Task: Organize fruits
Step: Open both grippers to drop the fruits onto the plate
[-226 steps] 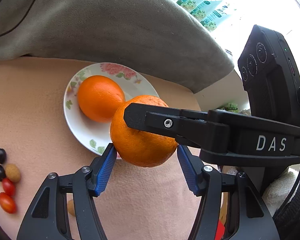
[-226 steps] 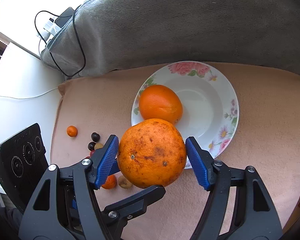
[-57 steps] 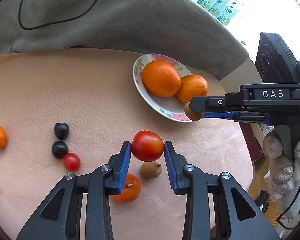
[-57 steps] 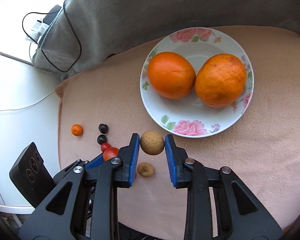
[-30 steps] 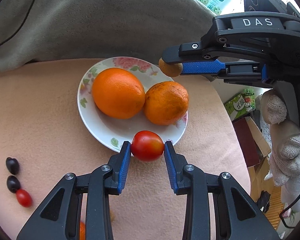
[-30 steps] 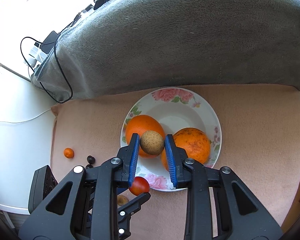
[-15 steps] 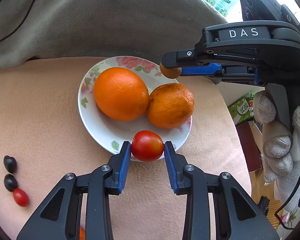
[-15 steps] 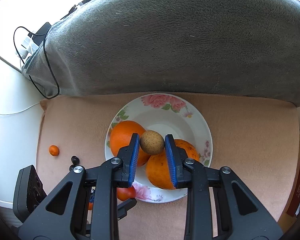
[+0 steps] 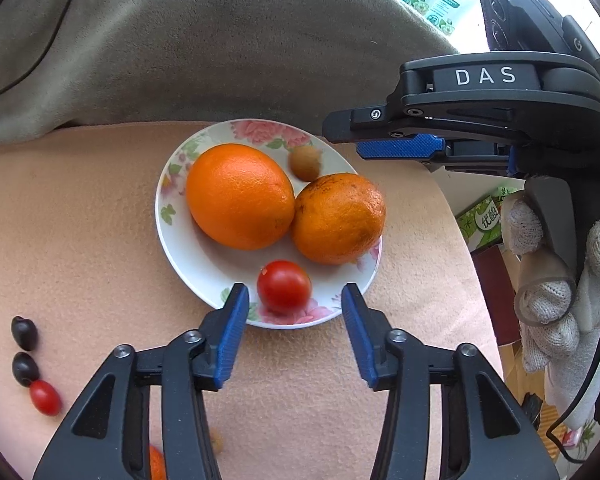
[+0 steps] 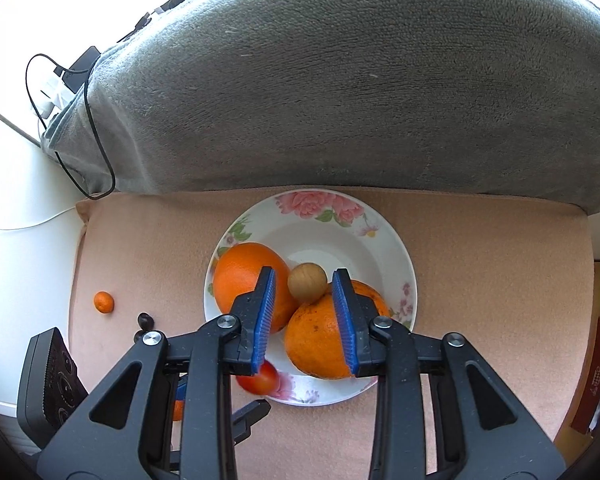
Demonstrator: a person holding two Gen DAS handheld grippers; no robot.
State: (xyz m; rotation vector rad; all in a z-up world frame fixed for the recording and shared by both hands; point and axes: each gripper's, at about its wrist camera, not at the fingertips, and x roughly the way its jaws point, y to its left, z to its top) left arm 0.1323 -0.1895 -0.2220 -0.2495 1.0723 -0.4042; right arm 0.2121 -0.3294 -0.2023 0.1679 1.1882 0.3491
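we've got the floral plate (image 9: pixel 182 240) on the peach cloth (image 9: pixel 80 240), w/ four fruits in it. big smooth orange (image 9: pixel 240 196) sits on the plate's left half in the left wrist view, long axis running upper-left to lower-right. second orange (image 9: pixel 338 218), rougher and speckled, touches it on the right. small tan round fruit (image 9: pixel 306 163), looks like a longan, sits behind the two oranges near the far rim, slightly blurred. cherry tomato (image 9: pixel 284 287) is on the near rim of the plate, just in front of the gap btwn the oranges; near round, so no clear axis.

our left gripper (image 9: pixel 292 330) has just been opening: blue pads apart, tomato btwn them but clear of both, closer to the left pad. our right gripper (image 10: pixel 304 318) has just been opening too: pads apart, longan seen just beyond the tips and touching neither. in the left wrist view it reaches in from the right, above the plate's far rim.

off the plate, on the cloth at left: two dark fruits (image 9: pixel 24 334) and a small red tomato (image 9: pixel 44 398) in a row, touching or nearly so. a tiny orange citrus (image 10: pixel 103 302) lies further out, seen from the right wrist. grey blanket (image 10: pixel 340 80) banks up behind the plate. gloved hand (image 9: pixel 556 280) holds the right gripper's handle.
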